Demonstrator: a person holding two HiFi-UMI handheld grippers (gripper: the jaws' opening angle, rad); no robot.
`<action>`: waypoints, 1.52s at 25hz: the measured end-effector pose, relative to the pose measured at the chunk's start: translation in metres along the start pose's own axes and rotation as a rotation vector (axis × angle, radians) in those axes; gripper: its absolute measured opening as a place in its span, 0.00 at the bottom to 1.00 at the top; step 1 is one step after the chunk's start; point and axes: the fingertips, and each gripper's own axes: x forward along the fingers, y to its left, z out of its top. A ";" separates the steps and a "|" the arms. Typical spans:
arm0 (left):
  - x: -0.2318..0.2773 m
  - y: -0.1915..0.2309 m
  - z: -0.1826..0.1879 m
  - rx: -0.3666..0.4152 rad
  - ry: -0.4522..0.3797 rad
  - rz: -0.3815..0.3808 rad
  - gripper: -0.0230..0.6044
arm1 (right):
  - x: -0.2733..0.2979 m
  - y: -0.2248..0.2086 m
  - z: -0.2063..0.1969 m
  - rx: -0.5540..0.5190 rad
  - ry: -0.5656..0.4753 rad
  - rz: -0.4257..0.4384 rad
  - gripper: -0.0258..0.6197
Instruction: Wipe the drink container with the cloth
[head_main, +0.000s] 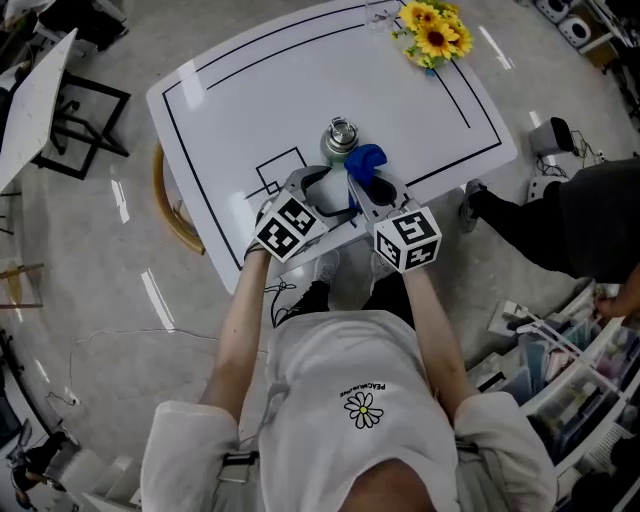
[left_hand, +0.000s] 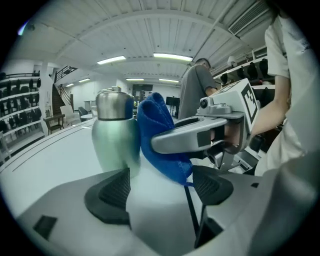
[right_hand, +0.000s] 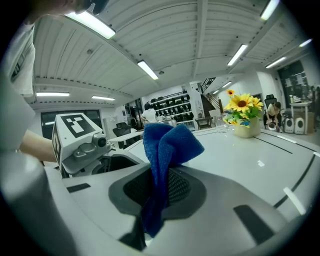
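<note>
Pinching the blue cloth (right_hand: 167, 145) with the right hand-held gripper (right_hand: 159, 192), against the side of the drink container (left_hand: 114, 135)
Holding the left hand-held gripper (left_hand: 161, 187) spread and empty just short of that capped green container, upright on the white tabletop (head_main: 250, 90), with potted sunflowers (head_main: 436, 36) at the far edge

White worktop (head_main: 250, 90) marked with black lines, sunflowers (head_main: 435, 35) at far corner, glossy grey floor (head_main: 100, 260), wooden chair (head_main: 170, 205) alongside, ribbed ceiling lit by strip lights (left_hand: 172, 56), shelves (left_hand: 17, 115) at the wall.
</note>
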 end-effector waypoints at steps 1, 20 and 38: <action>0.002 -0.003 0.000 0.001 -0.002 -0.006 0.64 | 0.001 0.003 0.000 -0.005 0.001 0.006 0.10; 0.009 0.061 0.018 0.036 0.009 0.049 0.65 | 0.001 -0.020 0.005 -0.014 0.004 -0.009 0.10; -0.006 0.030 -0.006 0.008 0.056 0.057 0.65 | 0.002 0.000 -0.001 -0.029 0.016 0.009 0.10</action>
